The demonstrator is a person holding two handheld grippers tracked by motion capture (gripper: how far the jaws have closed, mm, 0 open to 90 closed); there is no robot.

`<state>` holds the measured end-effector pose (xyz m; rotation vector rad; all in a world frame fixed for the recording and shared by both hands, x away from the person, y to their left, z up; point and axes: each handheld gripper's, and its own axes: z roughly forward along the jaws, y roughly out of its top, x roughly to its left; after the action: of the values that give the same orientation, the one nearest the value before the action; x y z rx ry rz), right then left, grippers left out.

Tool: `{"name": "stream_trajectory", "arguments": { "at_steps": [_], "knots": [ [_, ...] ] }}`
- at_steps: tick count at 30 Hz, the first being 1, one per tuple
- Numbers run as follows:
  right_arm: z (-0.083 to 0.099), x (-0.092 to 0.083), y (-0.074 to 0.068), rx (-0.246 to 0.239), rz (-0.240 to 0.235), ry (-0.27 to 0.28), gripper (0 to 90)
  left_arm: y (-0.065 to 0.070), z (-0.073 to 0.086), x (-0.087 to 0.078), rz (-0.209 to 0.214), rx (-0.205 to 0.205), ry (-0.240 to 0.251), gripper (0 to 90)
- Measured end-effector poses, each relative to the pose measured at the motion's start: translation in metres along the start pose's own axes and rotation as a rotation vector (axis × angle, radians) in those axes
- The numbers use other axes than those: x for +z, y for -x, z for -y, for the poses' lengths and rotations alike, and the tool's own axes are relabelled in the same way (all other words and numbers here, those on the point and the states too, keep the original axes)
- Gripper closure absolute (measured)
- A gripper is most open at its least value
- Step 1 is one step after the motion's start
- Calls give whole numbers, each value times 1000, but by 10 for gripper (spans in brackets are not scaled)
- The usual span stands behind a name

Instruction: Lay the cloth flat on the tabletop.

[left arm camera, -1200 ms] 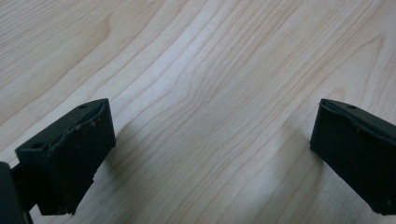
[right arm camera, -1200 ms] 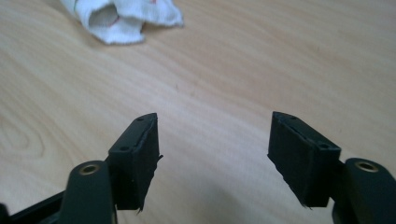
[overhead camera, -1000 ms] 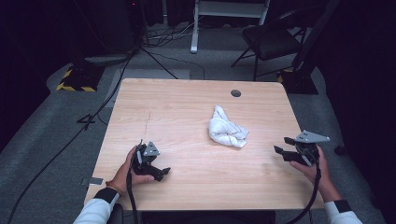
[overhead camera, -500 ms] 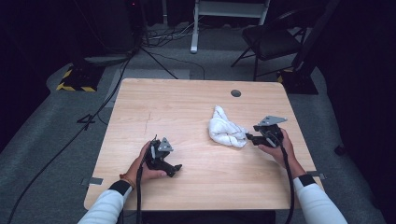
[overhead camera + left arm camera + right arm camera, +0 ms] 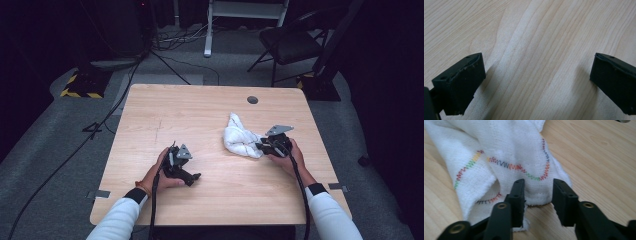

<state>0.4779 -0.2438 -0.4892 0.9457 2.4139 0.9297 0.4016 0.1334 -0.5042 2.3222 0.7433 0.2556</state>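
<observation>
While its jaws close, right claw (image 5: 537, 192) straddles white cloth's (image 5: 506, 152) hem.

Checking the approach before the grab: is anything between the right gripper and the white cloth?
Nothing visible. The right gripper is at the edge of the white cloth, a fold between its jaws, which have just been closing.

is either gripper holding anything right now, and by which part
Not firmly yet. The right gripper has just been closing, its jaws astride the near hem of the cloth with a gap left. The left gripper is open over bare table.
</observation>
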Motion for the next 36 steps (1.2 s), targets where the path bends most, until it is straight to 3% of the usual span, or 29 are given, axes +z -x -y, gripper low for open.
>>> {"name": "stream_trajectory", "arguments": {
  "at_steps": [9,14,27,29,30,31,36],
  "knots": [
    [1,-7,3,4,4,29,899,0,0,0,0,0,0,1],
    [0,-17,7,11,6,74,900,0,0,0,0,0,0,1],
    [-9,-38,-2,-45,-7,147,900,0,0,0,0,0,0,2],
    [-9,-38,-3,-40,-3,149,896,0,0,0,0,0,0,2],
    [-9,-35,-3,-22,-14,155,789,0,0,0,-1,0,0,2],
    [-9,-35,-3,-22,-14,155,789,0,0,0,-1,0,0,2],
    [-9,-17,-3,15,2,140,608,0,0,0,0,0,0,1]
  ]
}}
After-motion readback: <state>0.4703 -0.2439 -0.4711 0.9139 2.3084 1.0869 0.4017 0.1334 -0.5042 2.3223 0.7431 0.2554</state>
